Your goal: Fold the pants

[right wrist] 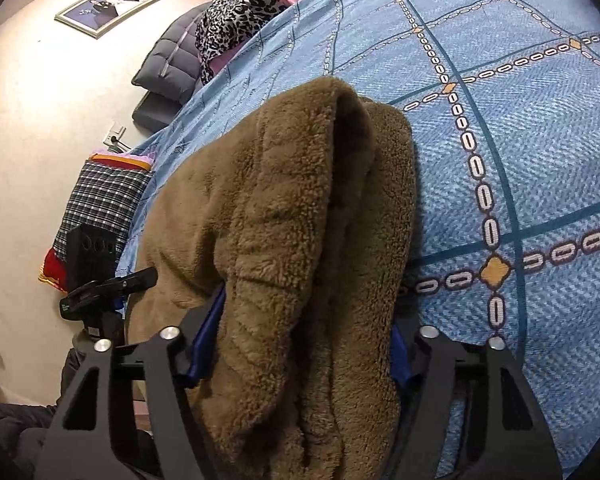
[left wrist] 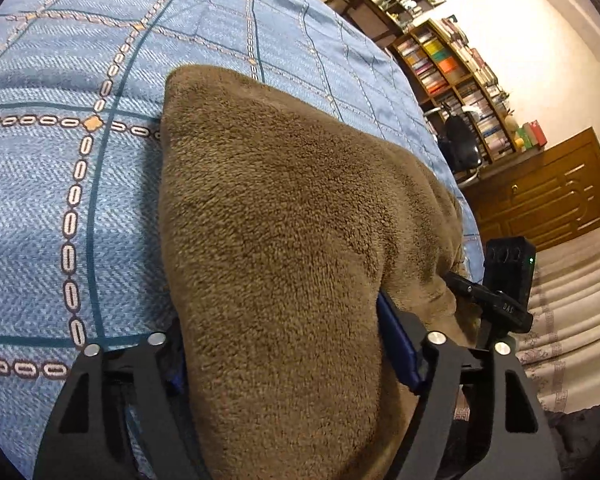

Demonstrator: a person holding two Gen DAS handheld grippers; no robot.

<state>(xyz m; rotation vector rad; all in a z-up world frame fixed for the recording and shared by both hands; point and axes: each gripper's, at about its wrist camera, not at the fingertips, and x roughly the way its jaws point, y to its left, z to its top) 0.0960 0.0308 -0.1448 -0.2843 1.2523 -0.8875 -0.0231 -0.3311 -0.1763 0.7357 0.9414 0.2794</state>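
Observation:
The brown fleece pants (left wrist: 284, 248) lie on the blue patterned bedspread (left wrist: 60, 184). My left gripper (left wrist: 284, 344) is shut on a thick bunch of the fleece; its blue pads (left wrist: 400, 344) press on both sides. My right gripper (right wrist: 300, 332) is shut on another bunch of the pants (right wrist: 300, 208), where several layers and an open fold show. The fabric hides the fingertips of both grippers. The other gripper shows at the edge of each view, in the left wrist view (left wrist: 504, 280) and in the right wrist view (right wrist: 96, 276).
A bookshelf (left wrist: 452, 68), a black chair (left wrist: 460, 144) and a wooden cabinet (left wrist: 548, 192) stand beyond the bed's right edge. A leopard-print cloth (right wrist: 240, 12), a grey quilted jacket (right wrist: 172, 64) and a plaid pillow (right wrist: 100, 204) lie at the bed's left edge by the wall.

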